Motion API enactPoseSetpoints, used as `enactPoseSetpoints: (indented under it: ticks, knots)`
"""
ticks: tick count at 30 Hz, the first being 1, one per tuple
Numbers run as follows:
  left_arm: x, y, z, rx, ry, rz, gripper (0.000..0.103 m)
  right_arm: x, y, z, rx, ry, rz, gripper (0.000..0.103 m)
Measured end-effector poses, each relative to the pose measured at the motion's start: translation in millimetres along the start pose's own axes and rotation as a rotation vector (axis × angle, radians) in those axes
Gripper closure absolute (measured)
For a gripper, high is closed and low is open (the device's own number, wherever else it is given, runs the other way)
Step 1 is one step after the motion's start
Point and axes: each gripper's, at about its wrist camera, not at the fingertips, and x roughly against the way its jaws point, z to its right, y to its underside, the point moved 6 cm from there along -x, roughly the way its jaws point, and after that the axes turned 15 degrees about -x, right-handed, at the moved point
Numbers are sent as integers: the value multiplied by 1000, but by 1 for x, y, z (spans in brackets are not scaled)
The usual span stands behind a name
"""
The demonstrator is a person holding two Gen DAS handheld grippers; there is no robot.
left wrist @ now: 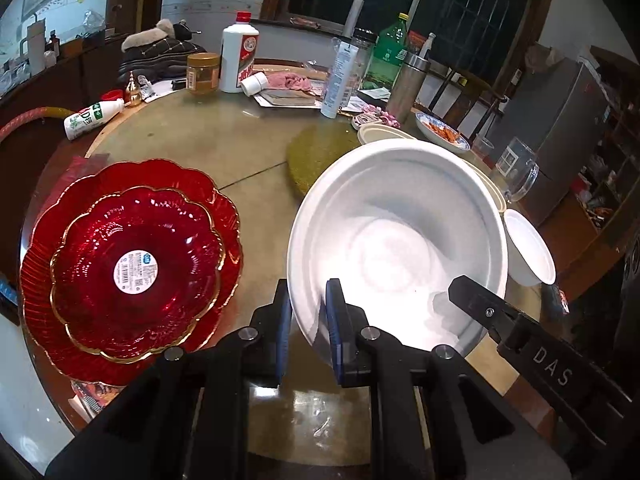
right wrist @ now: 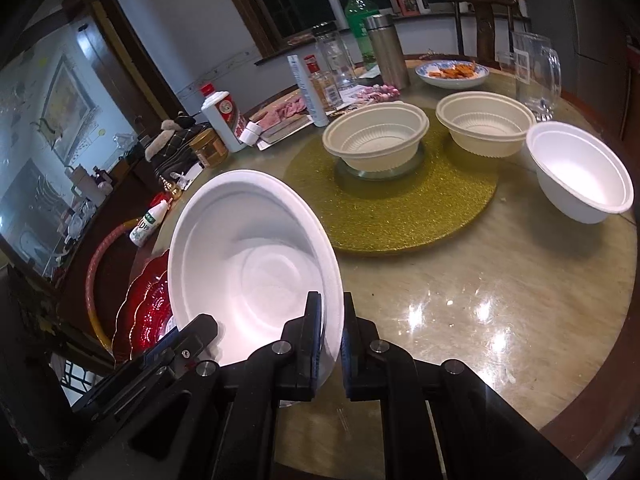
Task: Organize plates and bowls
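Bare bench (right wrist: 460,280) is lying open near the camera; cream bowls (right wrist: 376,136), a white bowl (right wrist: 580,172) and bottles (right wrist: 360,12) are crowding beyond.

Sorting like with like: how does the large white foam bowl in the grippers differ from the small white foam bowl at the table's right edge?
The large white foam bowl is wider and shallower; the small white foam bowl is narrower and deeper. The large one is tilted, clamped at its rim by the left gripper and right gripper; the small one stands upright on the table, ungripped. Both are plain white, empty foam bowls.
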Motion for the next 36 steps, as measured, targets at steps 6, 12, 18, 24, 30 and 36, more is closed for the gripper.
enactPoseSetpoints:
  ticks: [6,12,18,24,30,36]
  knots:
    - [9,1,-2,3,-7,16,88,3,0,-8,18,-13,8,95]
    - [20,-1,-1,-2,-14,36,88,11,0,-13,24,-28,27,94]
    - [29,-5,0,-9,-26,60,88,21,-1,-18,36,-41,50,94]
    - [38,-2,-12,7,-55,73,88,19,4,-32,55,-60,43,94]
    - [45,3,-39,51,-92,78,88,10,15,-58,96,-84,21,94]
    - [48,11,-66,97,-121,78,88,-5,29,-84,135,-97,-10,94]
